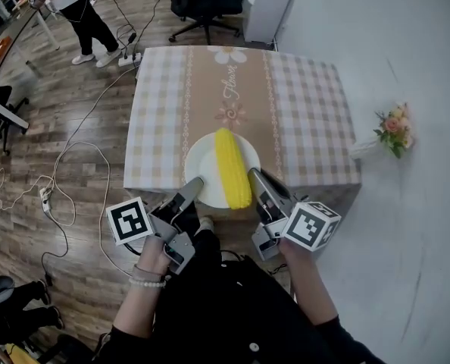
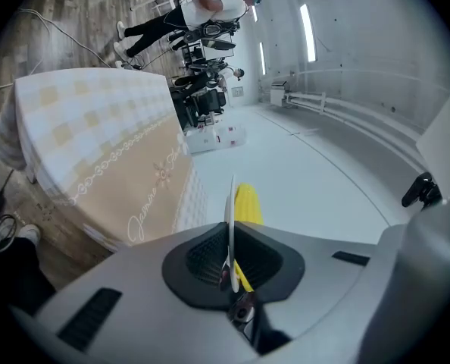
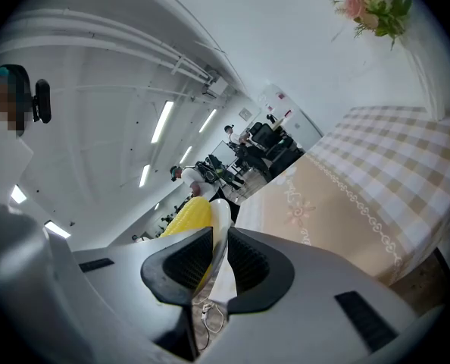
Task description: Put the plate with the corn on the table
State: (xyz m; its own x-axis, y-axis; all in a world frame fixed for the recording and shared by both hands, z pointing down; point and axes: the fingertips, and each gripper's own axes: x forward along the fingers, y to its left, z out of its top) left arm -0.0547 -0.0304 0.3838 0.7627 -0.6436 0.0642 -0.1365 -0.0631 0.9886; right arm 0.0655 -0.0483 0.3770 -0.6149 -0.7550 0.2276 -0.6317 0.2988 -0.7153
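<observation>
Left gripper [image 1: 196, 183], right gripper [image 1: 254, 176]: each clamped on plate [image 1: 202, 154] rim.

Smooth, faintly glossy white plate [image 1: 202, 158]; bumpy-kernelled corn [image 1: 231, 167]; matt checked desk cloth [image 1: 308, 120]; grained wooden floor [image 1: 73, 82]. The left hand-held gripper [image 2: 229, 237] is matt grey plastic with ribbed black pads [image 2: 202, 256].

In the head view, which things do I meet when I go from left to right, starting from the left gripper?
left gripper → corn, lying on the plate → right gripper → flowers
</observation>
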